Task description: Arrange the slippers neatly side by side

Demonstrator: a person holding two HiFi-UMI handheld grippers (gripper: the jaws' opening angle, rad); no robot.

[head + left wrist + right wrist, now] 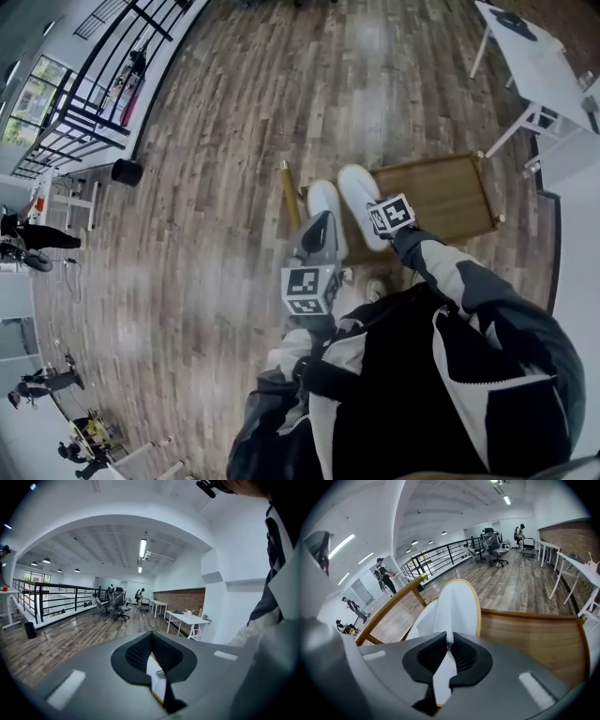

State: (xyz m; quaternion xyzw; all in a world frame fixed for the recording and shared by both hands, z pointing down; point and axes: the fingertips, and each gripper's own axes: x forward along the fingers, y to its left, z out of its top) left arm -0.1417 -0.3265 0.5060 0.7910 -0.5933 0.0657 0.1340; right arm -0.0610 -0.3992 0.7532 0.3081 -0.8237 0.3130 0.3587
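Left gripper point(153, 654) fingers clenched on left slipper point(324, 202). Right gripper point(447, 643) fingers clamped on right slipper point(458, 603). Slippers side by side at tray point(450, 192) edge.

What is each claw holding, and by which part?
Right claw pinches one white slipper by its near edge; left claw pinches the other slipper by a thin edge, exact part unclear.
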